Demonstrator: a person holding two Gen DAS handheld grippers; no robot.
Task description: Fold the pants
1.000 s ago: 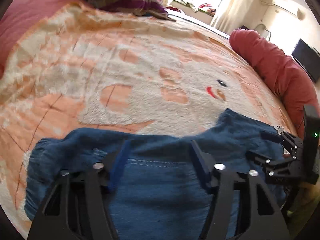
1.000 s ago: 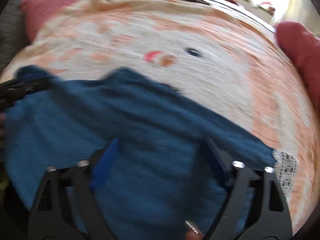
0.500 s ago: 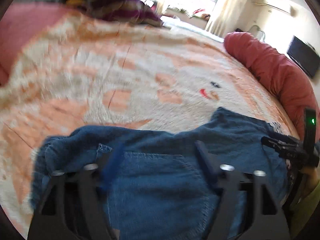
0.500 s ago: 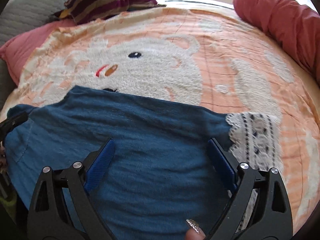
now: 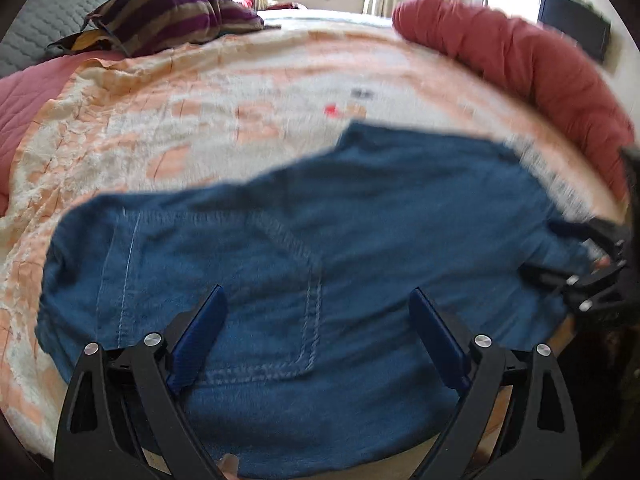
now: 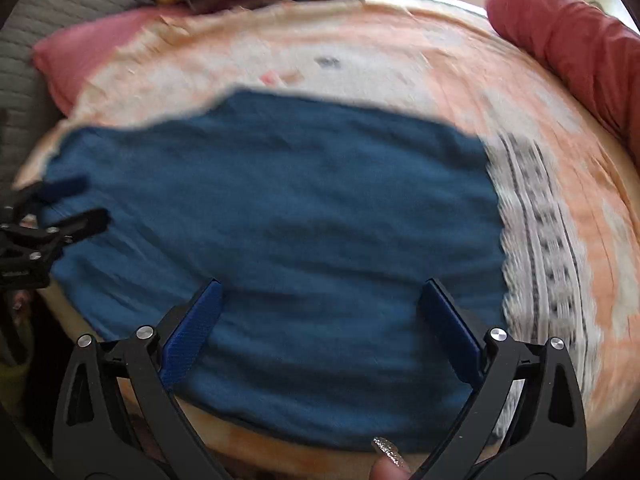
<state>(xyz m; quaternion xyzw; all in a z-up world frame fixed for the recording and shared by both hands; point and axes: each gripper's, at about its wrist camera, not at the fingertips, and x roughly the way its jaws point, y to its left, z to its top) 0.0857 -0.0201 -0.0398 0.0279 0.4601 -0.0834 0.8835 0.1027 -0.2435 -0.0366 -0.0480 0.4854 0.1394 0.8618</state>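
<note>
Peach-and-white fleece blanket (image 5: 168,136) bearing folded blue denim pants (image 5: 320,240); left gripper (image 5: 318,334) and right gripper (image 6: 320,328), jaws just widened, hover released above the cloth.

One pants (image 5: 304,248), two pillows (image 5: 172,16)

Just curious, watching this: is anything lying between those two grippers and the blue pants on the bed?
Nothing visible. The pants lie spread on the blanket, and both the left gripper and the right gripper hang open directly over bare denim.
</note>
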